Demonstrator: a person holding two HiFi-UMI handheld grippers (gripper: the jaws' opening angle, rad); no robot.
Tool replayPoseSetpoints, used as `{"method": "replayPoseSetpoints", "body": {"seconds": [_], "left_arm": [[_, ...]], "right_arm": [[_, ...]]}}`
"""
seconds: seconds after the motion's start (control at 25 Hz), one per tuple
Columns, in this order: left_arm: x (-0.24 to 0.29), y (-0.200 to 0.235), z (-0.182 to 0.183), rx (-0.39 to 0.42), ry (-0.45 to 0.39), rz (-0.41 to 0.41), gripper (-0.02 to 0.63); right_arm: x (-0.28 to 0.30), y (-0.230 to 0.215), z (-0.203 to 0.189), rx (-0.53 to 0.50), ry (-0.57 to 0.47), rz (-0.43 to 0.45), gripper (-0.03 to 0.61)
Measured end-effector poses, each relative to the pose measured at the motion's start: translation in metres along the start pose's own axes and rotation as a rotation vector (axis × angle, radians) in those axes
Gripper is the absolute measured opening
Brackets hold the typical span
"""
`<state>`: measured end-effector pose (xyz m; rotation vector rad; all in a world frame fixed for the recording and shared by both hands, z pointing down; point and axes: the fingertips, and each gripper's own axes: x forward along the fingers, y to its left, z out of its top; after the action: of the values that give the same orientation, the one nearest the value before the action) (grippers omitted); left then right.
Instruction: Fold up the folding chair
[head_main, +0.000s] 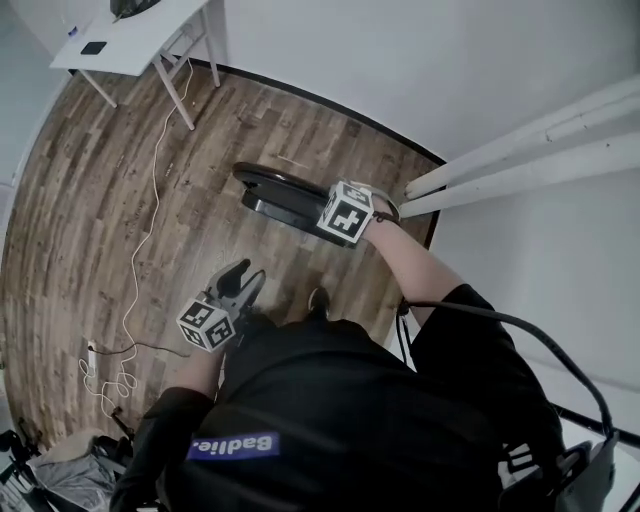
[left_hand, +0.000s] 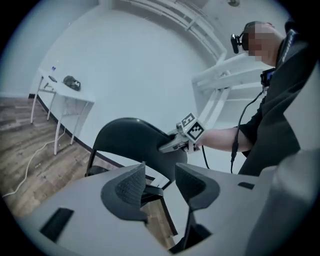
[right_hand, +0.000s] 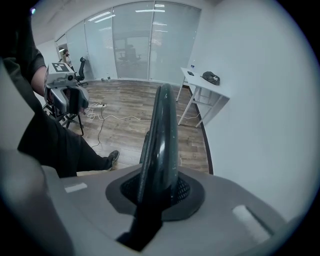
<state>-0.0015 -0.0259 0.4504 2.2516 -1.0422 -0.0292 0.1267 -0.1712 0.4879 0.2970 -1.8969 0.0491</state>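
- While the right gripper (head_main: 325, 207) is clamping the backrest (right_hand: 161, 130) top, the chair (left_hand: 131, 141) is standing on the floor (head_main: 100, 200) by the wall (head_main: 400, 60).
- We are holding the left gripper (head_main: 246, 274) open and empty.
- We should be hooking it under the seat (head_main: 272, 210) front, lifting slowly.

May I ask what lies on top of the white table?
On the white table lie a dark lumpy object and a small flat black item; whatever the lumpy object covers cannot be seen.
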Motion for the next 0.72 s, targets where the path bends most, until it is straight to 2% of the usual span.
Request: {"method": "replayPoseSetpoints", "body": {"seconds": [0.16,0.32,0.44,0.6,0.72], "left_arm": [[-0.018,-0.023,0.034,0.105,-0.058,0.039,0.187],[-0.031,-0.052,0.064,0.222,-0.082,0.051,0.171],[-0.037,-0.071,0.083,0.277,-0.121,0.050,0.122],[-0.035,-0.094,0.099,0.333,-0.136,0.048,0.010],[-0.027,-0.102,0.101,0.360,-0.125,0.044,0.005]], "right_arm": [[-0.002,-0.005,0.000,-0.003,-0.005,0.001,0.052],[-0.006,-0.006,-0.001,-0.001,-0.004,0.003,0.052],[-0.007,-0.007,-0.001,-0.001,-0.001,0.005,0.052],[-0.008,-0.009,0.000,-0.003,-0.004,0.007,0.054],[-0.009,-0.012,-0.001,-0.003,-0.003,0.007,0.054]]}}
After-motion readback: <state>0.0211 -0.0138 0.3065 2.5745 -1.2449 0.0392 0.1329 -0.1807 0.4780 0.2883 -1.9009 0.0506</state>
